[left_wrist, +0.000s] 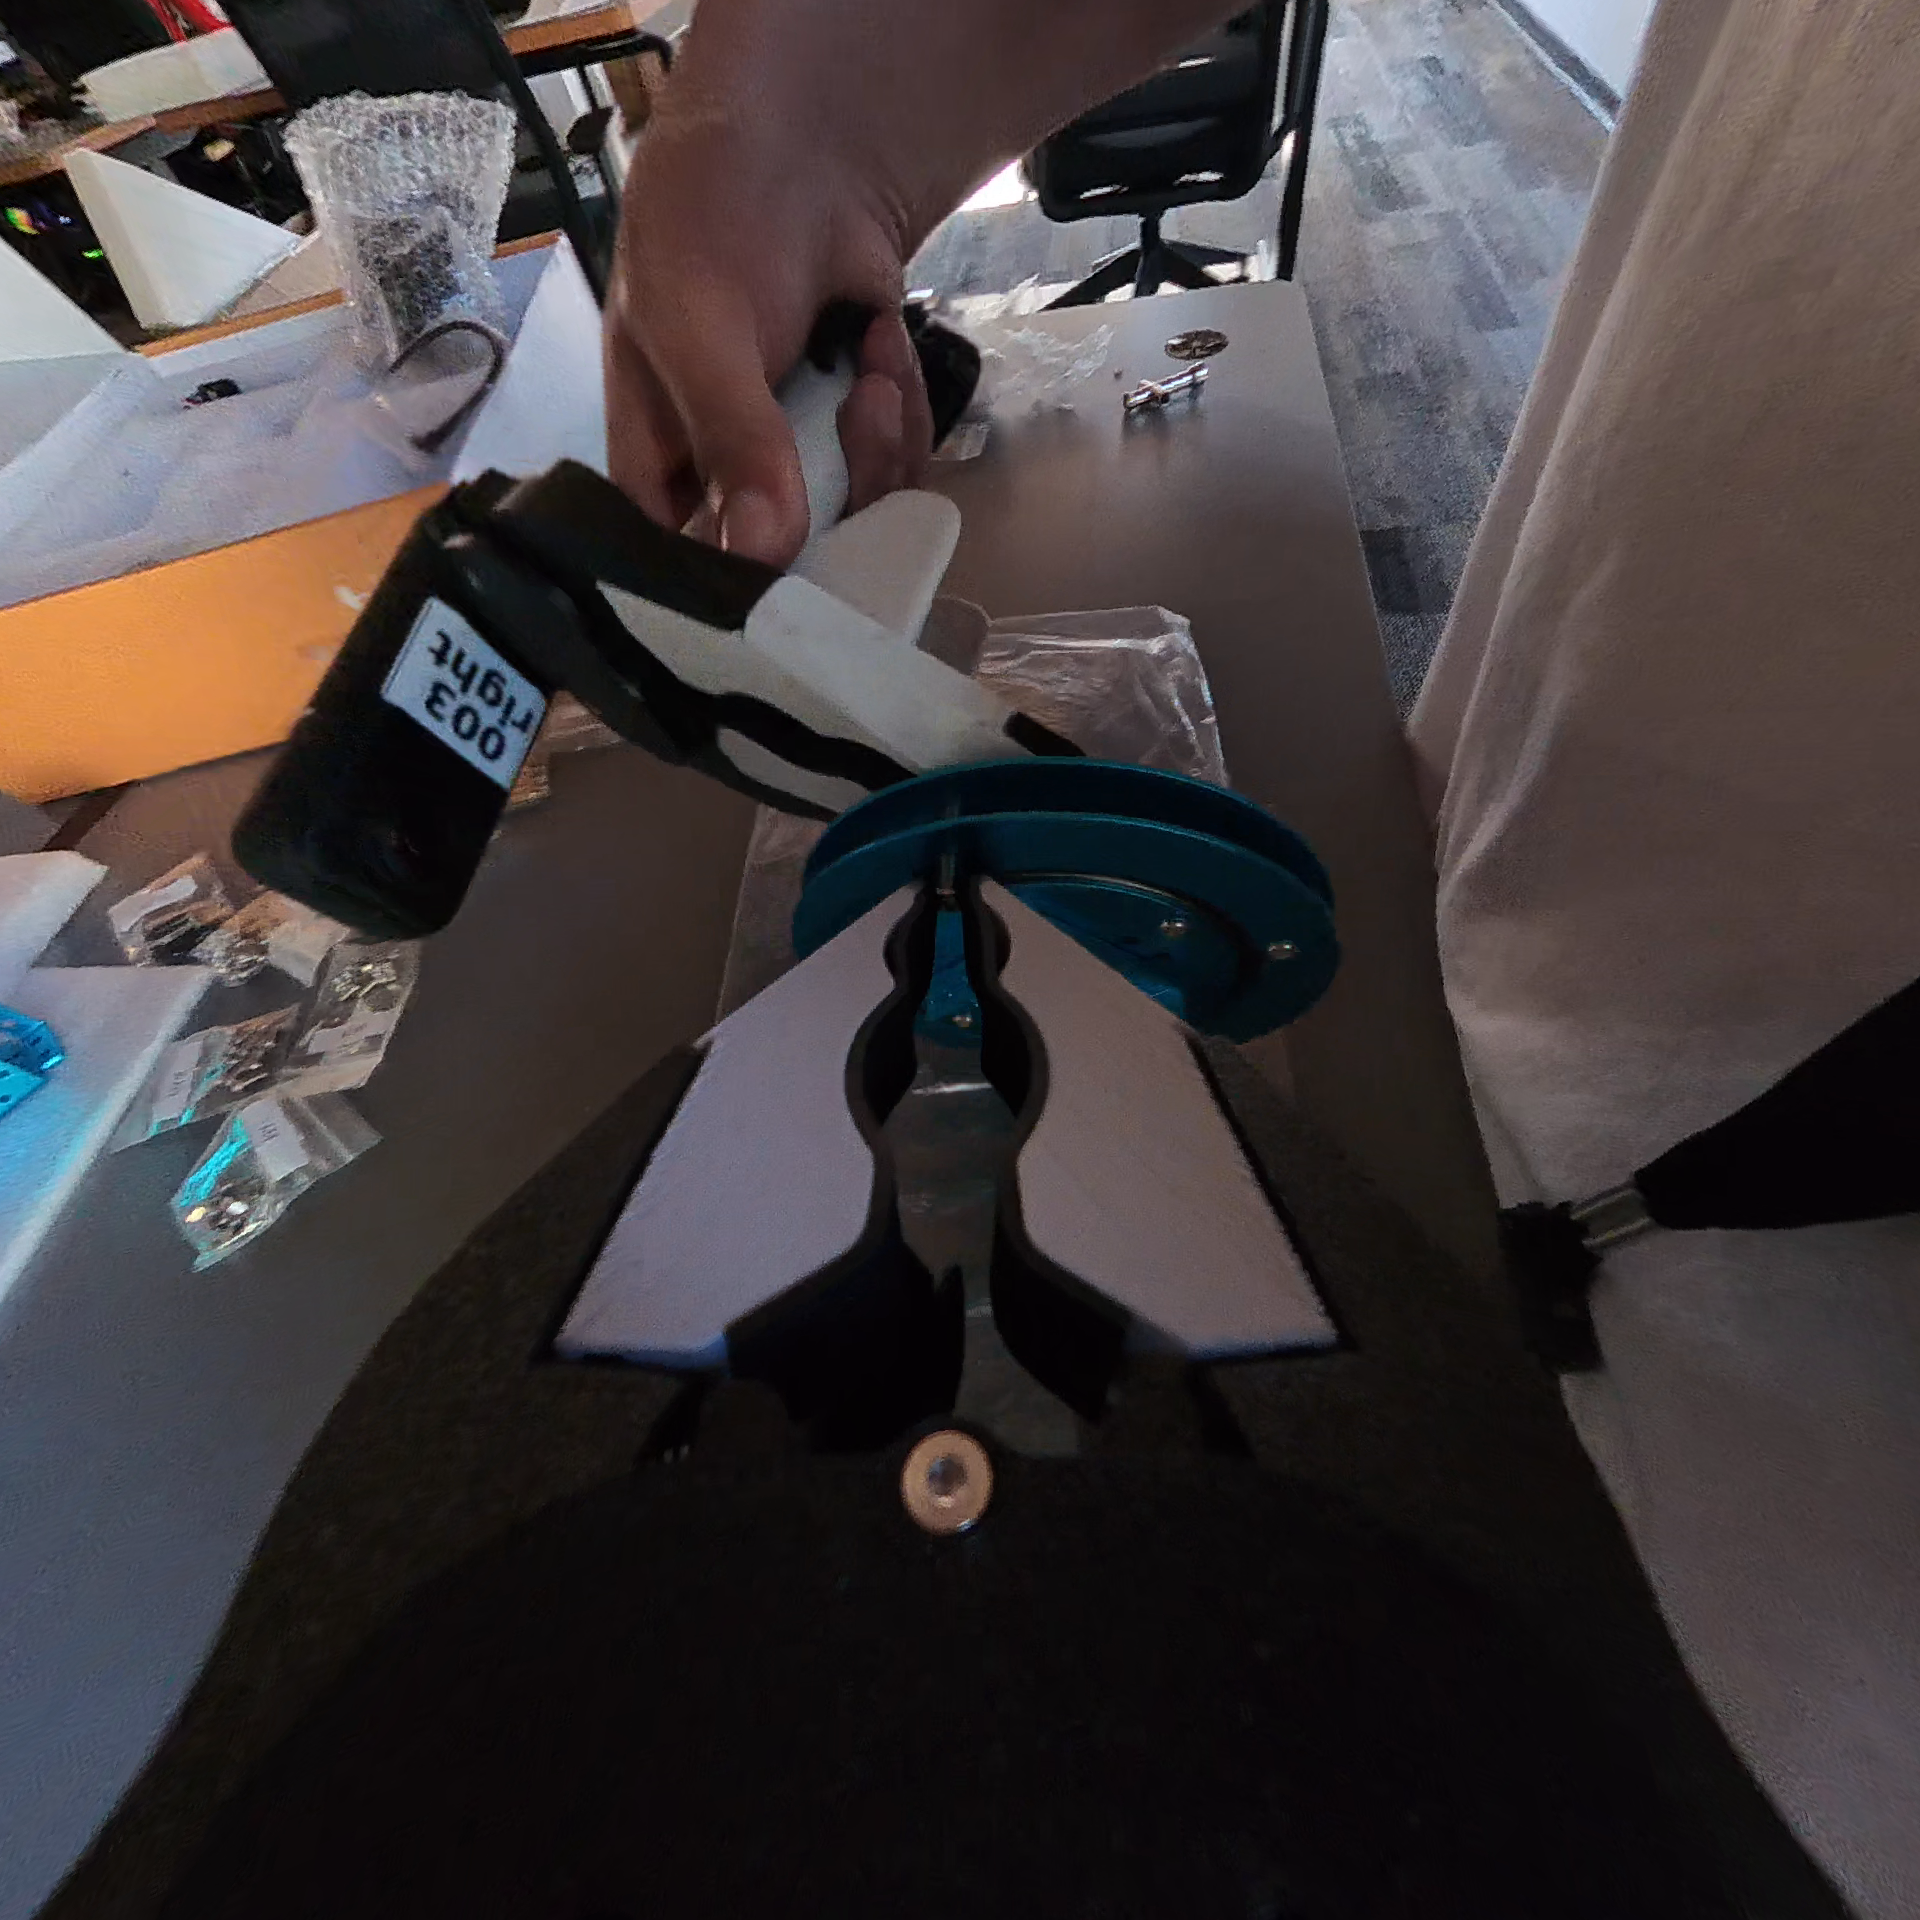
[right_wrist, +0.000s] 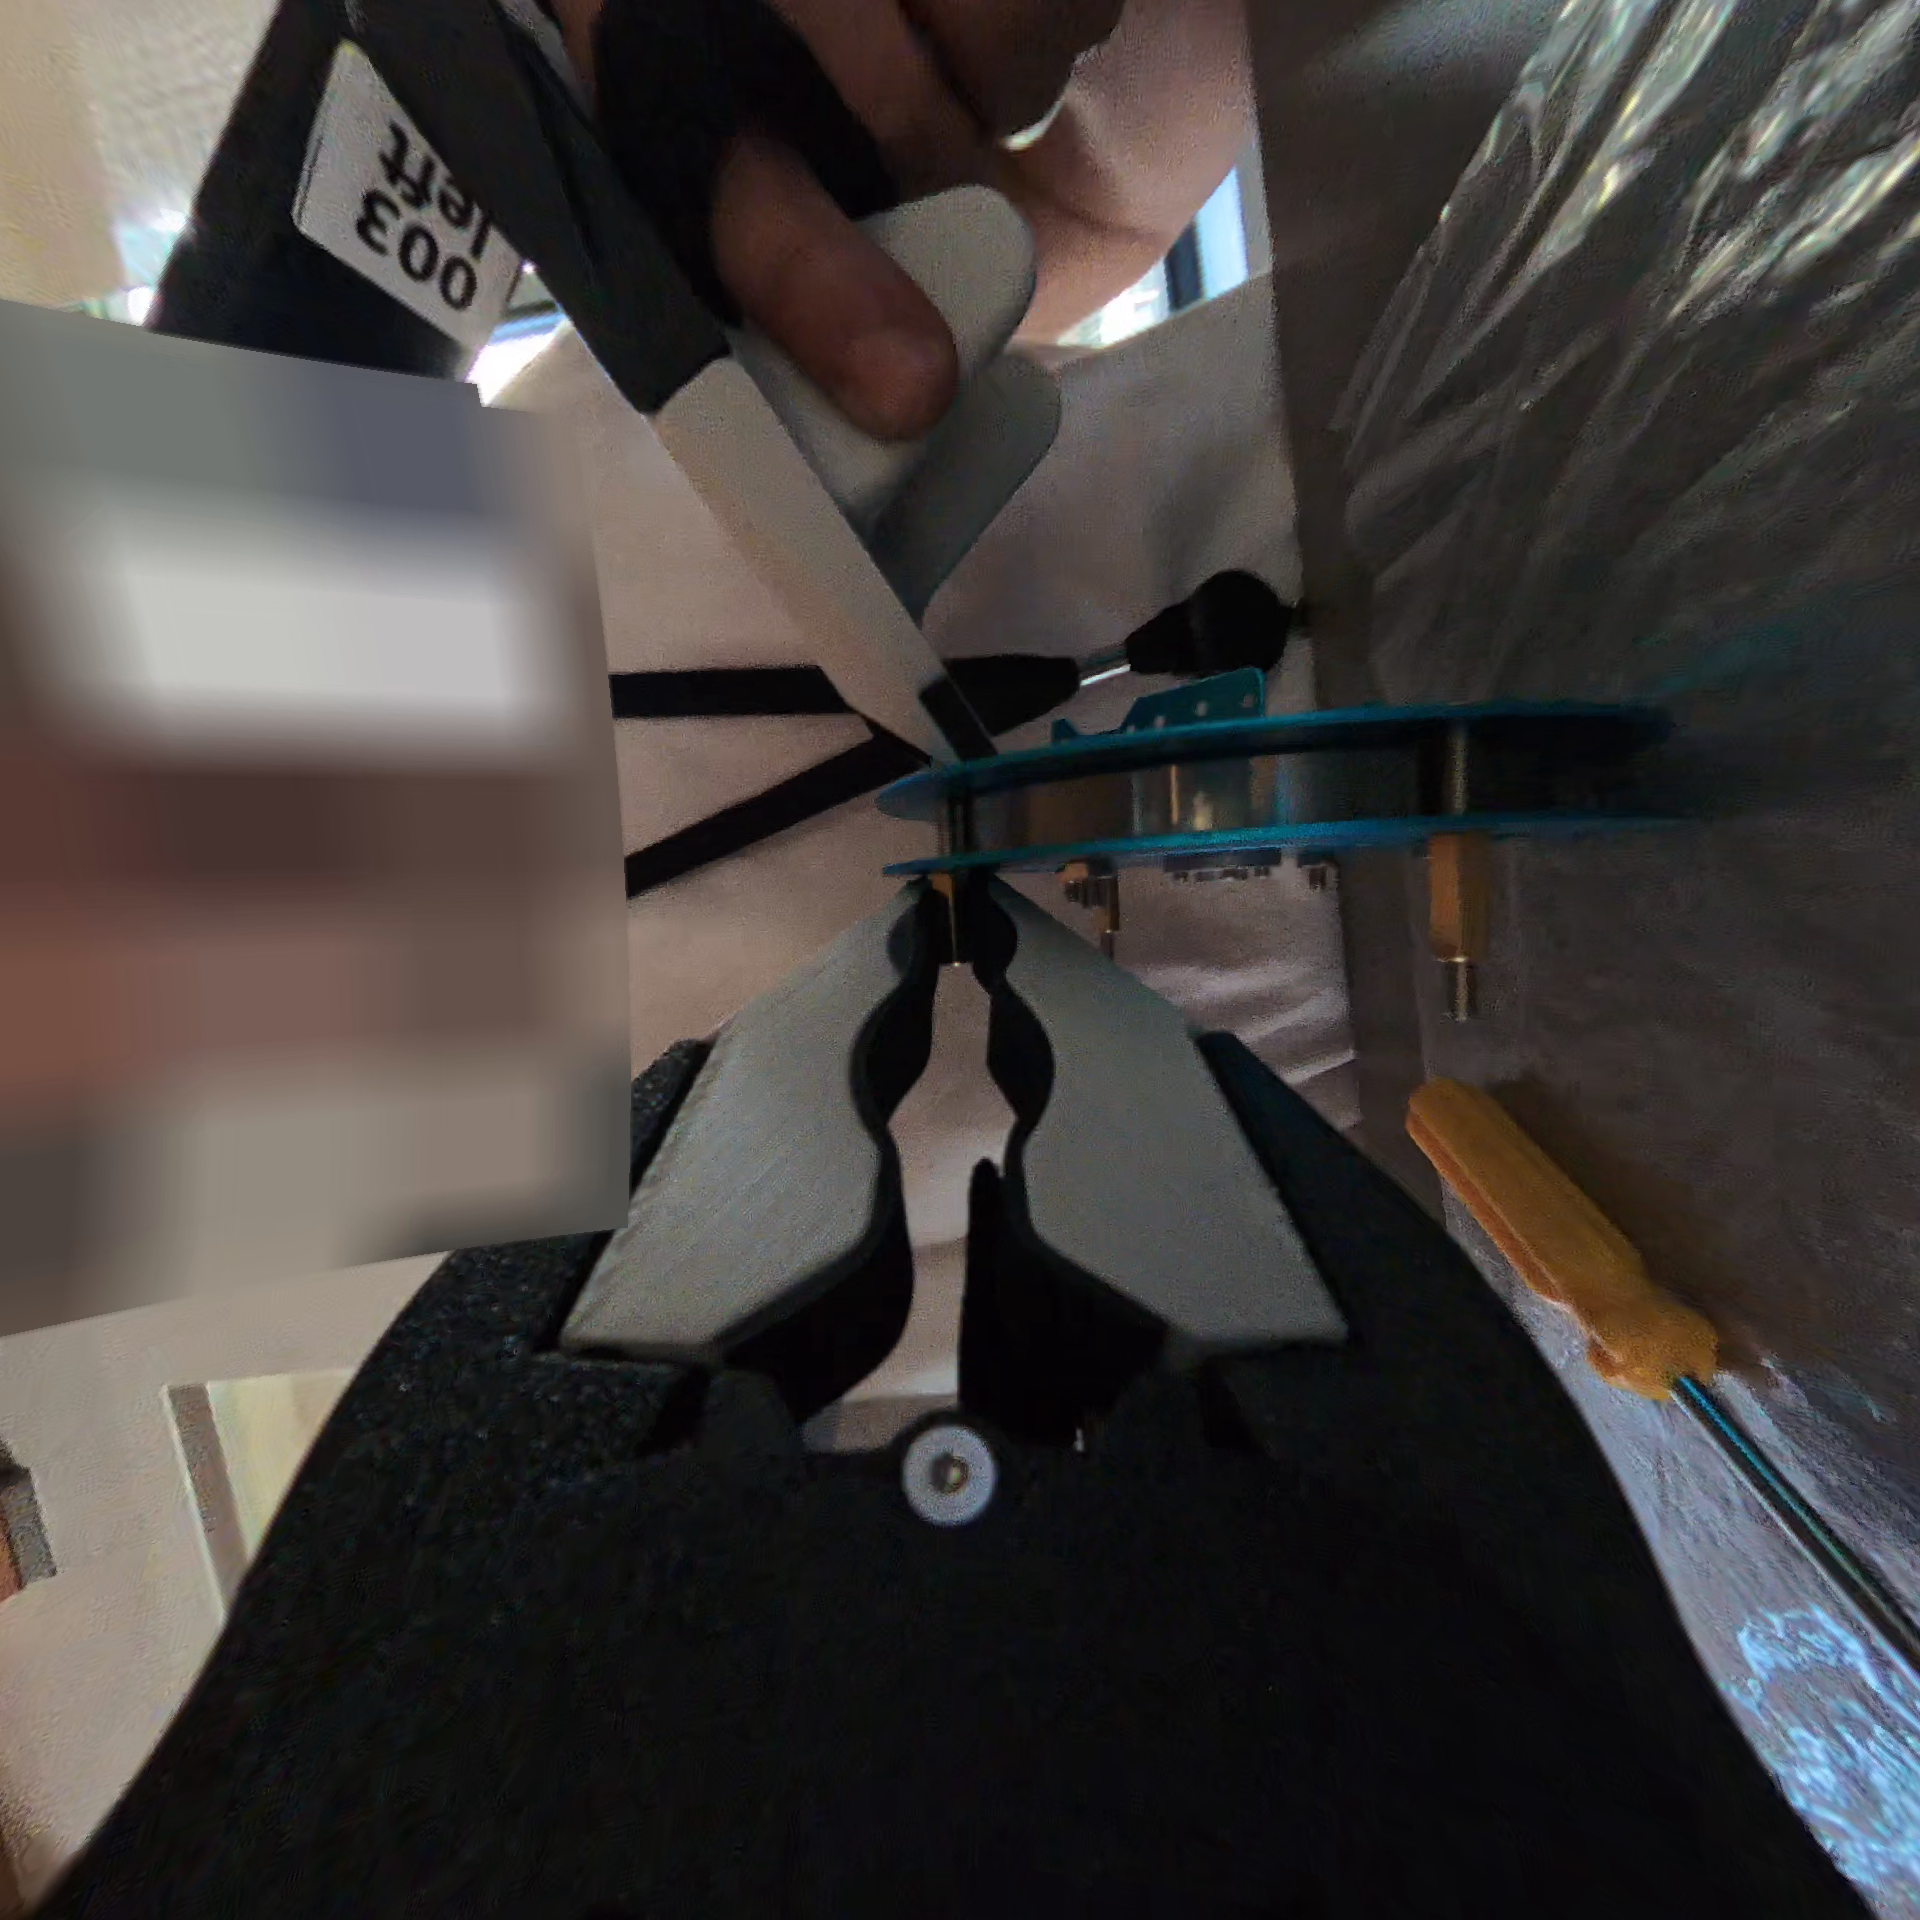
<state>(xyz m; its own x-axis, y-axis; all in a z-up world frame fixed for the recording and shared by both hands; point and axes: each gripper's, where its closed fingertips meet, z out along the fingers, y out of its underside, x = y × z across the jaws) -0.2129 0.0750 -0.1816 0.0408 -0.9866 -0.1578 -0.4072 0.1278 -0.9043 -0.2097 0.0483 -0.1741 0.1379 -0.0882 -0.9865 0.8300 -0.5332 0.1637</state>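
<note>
A blue metal assembly of two round plates (left_wrist: 1091, 821) joined by pins is held in the air between both grippers. My left gripper (left_wrist: 951, 899) is shut on a thin pin at the plates' near rim. My right gripper (left_wrist: 930, 774), held by a hand, reaches in from the upper left and meets the same rim from the other side. In the right wrist view the plates (right_wrist: 1299, 732) are seen edge-on. My right gripper (right_wrist: 954, 920) is shut on a brass standoff (right_wrist: 948, 930) under the lower plate. The left gripper (right_wrist: 961, 743) touches the upper plate from above.
A yellow-handled tool (right_wrist: 1548, 1247) lies on a silver foil sheet (right_wrist: 1662, 520). Bags of small parts (left_wrist: 260, 1039), an orange box (left_wrist: 156, 644) and bubble wrap (left_wrist: 405, 208) are on the left. Loose metal parts (left_wrist: 1174, 374) lie far back. A person's pale clothing (left_wrist: 1714, 727) is close on the right. Only a small space, under 4 cm, lies between the two pairs of fingers.
</note>
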